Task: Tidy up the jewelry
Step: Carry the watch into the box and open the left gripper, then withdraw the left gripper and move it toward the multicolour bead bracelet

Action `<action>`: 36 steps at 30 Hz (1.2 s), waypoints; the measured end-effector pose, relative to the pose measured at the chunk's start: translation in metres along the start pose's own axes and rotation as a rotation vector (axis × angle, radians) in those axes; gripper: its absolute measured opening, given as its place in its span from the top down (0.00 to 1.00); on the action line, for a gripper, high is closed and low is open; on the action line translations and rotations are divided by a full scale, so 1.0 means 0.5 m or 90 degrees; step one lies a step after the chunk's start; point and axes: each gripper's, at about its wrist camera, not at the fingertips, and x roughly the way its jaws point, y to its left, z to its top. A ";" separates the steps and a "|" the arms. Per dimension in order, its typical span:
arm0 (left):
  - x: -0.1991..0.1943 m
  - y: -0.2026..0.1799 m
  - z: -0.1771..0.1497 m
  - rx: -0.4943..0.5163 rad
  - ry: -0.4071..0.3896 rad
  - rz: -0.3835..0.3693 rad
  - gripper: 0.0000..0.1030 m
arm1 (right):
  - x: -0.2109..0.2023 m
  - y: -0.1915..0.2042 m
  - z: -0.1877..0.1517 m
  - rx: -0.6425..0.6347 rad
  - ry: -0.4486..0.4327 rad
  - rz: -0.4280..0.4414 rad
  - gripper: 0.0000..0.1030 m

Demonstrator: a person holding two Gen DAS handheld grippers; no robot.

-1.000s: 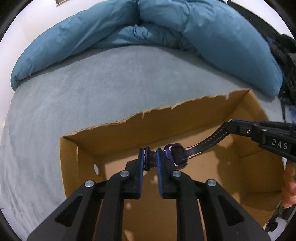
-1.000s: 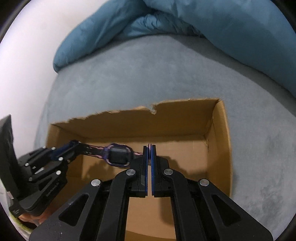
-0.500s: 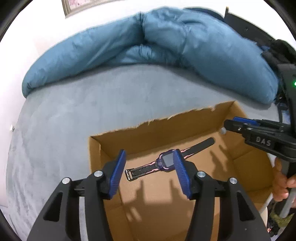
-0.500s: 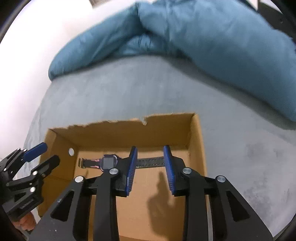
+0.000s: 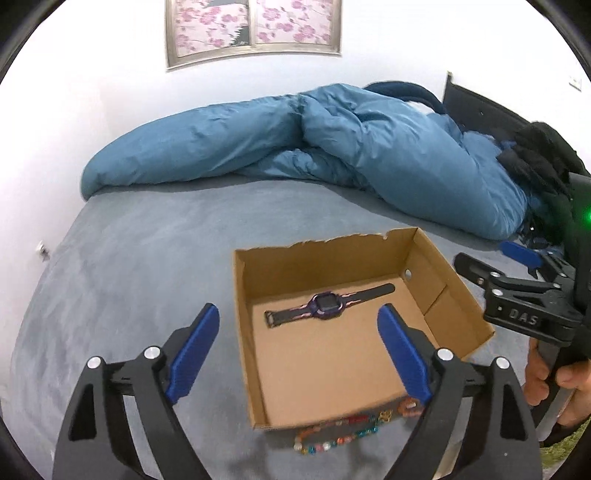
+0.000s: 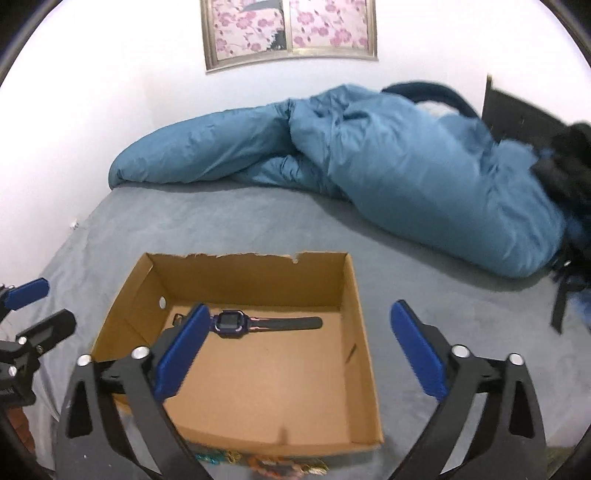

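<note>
Open-top cardboard box (image 5: pixel 255 332) sits on the grey, suede-like bed cover (image 5: pixel 147 258), its far wall torn ragged along the top edge, w/ a small round hole in one side wall. Plain matte brown floor inside.

Watch (image 5: pixel 325 306) lies flat on the box floor, close to the far wall. Squarish purple case, dark screen up, black strap w/ pink trim. Long axis runs side to side, roughly 9-to-3 in both views; in the left view it's tilted a touch, the plain tail end up toward 2 and the buckle end down toward 8. In the right view (image 6: pixel 231 323) the buckle end is partly hidden behind a blue pad.

Left gripper (image 5: pixel 306 354): jaws wide and still opening, nothing between the ribbed blue pads; it hangs over the box's near-left part, clear of the watch. Black angular arms, silver bolts.

Right gripper (image 6: pixel 299 350): same build, jaws opening, spread wide over the box, gripping nothing. In the left view it shows at 3 o'clock, held by a hand (image 5: pixel 554 380).

Beaded bracelets (image 5: pixel 343 432), multicoloured and blurry, lie on the cover just outside the box's near wall at 6.

Puffy blue duvet (image 5: pixel 332 147) bunched at 12, smooth, slightly shiny fabric. Framed blossom picture (image 5: pixel 251 29) on the white wall above.
</note>
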 end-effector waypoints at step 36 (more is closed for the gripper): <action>-0.079 0.042 -0.107 -0.090 -0.022 -0.133 0.05 | -0.166 0.023 -0.058 -0.047 -0.111 -0.010 0.08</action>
